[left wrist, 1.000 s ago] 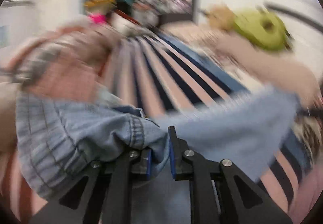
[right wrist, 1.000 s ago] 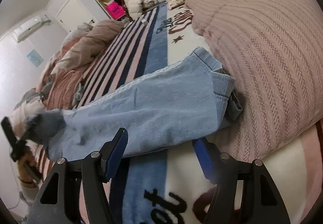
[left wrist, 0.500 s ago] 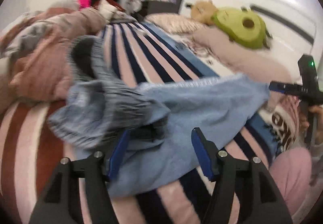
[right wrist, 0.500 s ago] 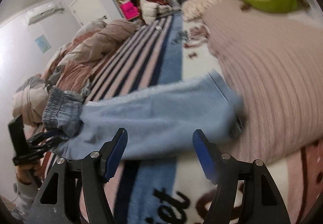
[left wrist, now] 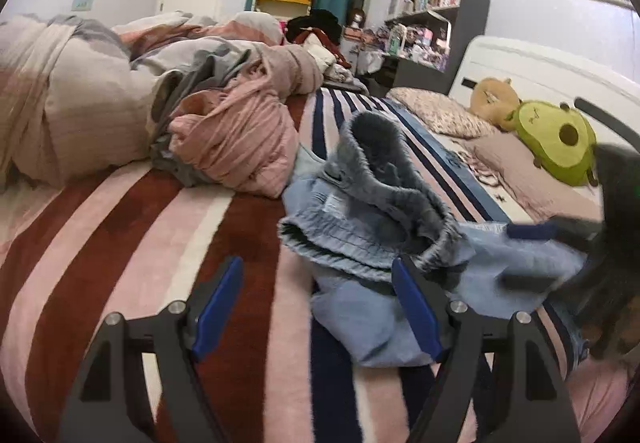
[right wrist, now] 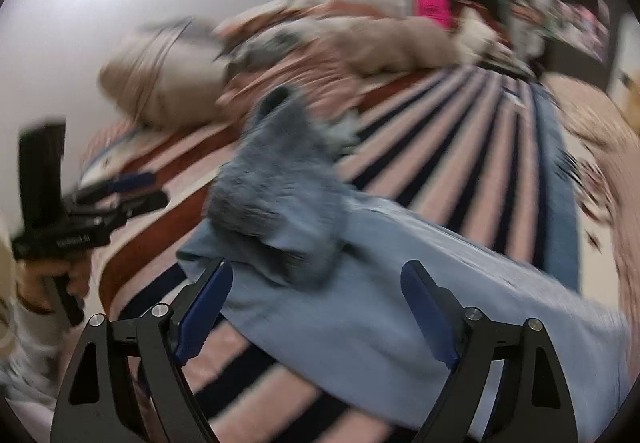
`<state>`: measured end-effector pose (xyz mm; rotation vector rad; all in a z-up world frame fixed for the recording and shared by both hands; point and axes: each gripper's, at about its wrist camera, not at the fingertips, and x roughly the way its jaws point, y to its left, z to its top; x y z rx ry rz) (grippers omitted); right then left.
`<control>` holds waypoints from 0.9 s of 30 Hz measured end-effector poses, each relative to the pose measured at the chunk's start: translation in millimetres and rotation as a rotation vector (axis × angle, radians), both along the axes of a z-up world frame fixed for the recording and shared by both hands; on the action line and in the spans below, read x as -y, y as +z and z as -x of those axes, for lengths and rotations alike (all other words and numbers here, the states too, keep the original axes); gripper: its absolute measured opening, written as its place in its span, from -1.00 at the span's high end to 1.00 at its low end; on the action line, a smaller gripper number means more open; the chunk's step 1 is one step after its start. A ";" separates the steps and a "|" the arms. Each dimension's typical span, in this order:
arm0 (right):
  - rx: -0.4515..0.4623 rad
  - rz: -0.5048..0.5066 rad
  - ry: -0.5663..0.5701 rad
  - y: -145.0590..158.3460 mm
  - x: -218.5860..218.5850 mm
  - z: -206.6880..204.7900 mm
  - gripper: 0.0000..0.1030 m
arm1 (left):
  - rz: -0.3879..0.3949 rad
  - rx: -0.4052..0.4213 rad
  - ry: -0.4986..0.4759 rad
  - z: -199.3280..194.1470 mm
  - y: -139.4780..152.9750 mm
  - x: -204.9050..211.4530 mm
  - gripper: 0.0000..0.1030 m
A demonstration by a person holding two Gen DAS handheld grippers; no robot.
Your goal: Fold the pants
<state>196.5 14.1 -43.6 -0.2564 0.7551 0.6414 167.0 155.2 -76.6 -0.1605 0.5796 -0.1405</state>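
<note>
Light blue pants [left wrist: 372, 243] lie on the striped bed, their gathered waistband bunched up and standing open. My left gripper [left wrist: 316, 307] is open and empty, just short of the waistband, its right finger at the cloth's edge. My right gripper [right wrist: 316, 307] is open and empty, hovering over the pants [right wrist: 360, 283] near the waistband; this view is blurred. The right gripper shows as a dark blur in the left wrist view [left wrist: 568, 243], and the left gripper shows in the right wrist view [right wrist: 120, 191].
A heap of pink and beige bedding [left wrist: 160, 115] lies left of the pants. Pillows [left wrist: 516, 159] and a green plush toy [left wrist: 556, 139] sit by the headboard at the right. Shelves [left wrist: 432, 3] stand behind the bed.
My left gripper let go of the waistband and opened, and the waistband dropped onto the bed. My right gripper swung from the leg end toward the waistband.
</note>
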 end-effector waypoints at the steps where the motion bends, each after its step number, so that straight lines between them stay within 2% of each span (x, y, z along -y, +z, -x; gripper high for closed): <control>1: 0.013 0.053 0.027 -10.0 -20.9 -2.4 -0.63 | 0.003 0.003 0.008 -0.4 -1.0 -2.4 -0.42; 4: 0.112 0.175 0.053 -31.2 -60.0 -3.5 -0.63 | 0.002 0.010 0.051 -1.5 -4.2 -11.9 -0.42; 8: 0.253 0.311 0.023 -49.1 -91.5 -8.2 -0.63 | 0.026 -0.003 0.074 -4.5 -12.3 -18.8 -0.42; 12: 0.265 0.272 -0.026 -48.7 -93.3 -23.2 -0.60 | 0.042 -0.014 0.071 -5.8 -17.8 -17.0 -0.42; 13: 0.261 0.259 -0.028 -47.0 -92.2 -24.6 -0.50 | 0.044 -0.012 0.069 -4.5 -17.4 -15.3 -0.42; 14: 0.257 0.240 -0.031 -43.6 -89.6 -23.7 -0.05 | 0.042 -0.007 0.066 -2.7 -16.3 -13.8 -0.42; 17: 0.214 0.142 -0.060 -28.8 -76.9 -26.7 0.25 | 0.042 0.002 0.060 0.6 -14.8 -10.6 -0.42; 19: 0.162 0.077 -0.063 -22.3 -66.5 -28.8 0.32 | 0.050 0.002 0.056 1.1 -14.4 -9.7 -0.42; 22: 0.069 0.020 -0.020 -20.0 -58.5 -31.9 0.30 | 0.056 0.000 0.054 0.0 -14.0 -8.8 -0.42; 25: 0.053 0.028 0.009 -21.0 -59.0 -28.0 0.09 | 0.060 -0.003 0.064 -1.7 -14.3 -9.7 -0.42; 27: 0.048 -0.003 0.032 -18.9 -59.8 -24.4 -0.10 | 0.062 -0.006 0.070 -2.4 -14.2 -10.8 -0.42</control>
